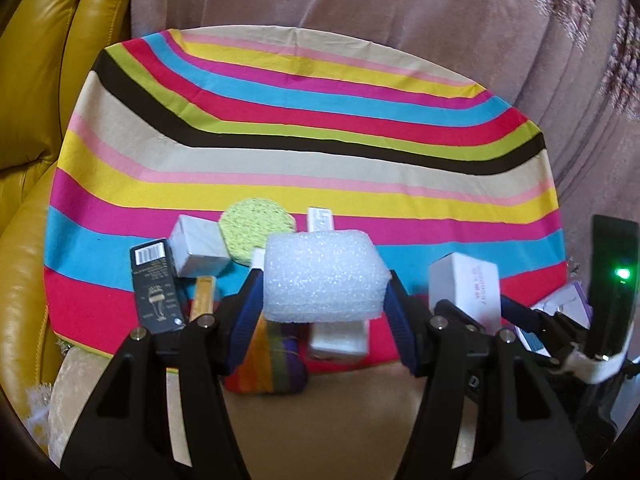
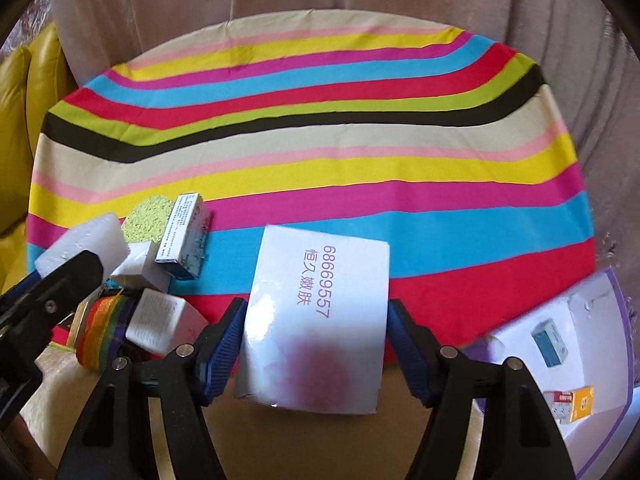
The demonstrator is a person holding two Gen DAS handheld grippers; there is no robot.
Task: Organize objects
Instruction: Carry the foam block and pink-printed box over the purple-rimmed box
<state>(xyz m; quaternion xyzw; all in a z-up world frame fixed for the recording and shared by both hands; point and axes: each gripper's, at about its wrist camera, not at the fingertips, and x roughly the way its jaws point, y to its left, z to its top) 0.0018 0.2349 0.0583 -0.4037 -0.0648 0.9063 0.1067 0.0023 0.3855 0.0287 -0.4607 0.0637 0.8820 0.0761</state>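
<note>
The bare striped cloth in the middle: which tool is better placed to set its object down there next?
Probably the right tool. Its white box faces open striped cloth, whereas the left tool, holding the foam block, has small boxes and a green sponge just ahead.

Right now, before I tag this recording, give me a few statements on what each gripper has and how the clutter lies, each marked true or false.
1. The left gripper holds a white foam block between its jaws. True.
2. The right gripper is open with nothing in it. False: its jaws clamp a white box with purple print.
3. The green sponge lies on the striped cloth. True.
4. The far half of the striped cloth is crowded with boxes. False: the boxes cluster at its near edge.
5. A black box with a barcode stands left of the left gripper. True.
</note>
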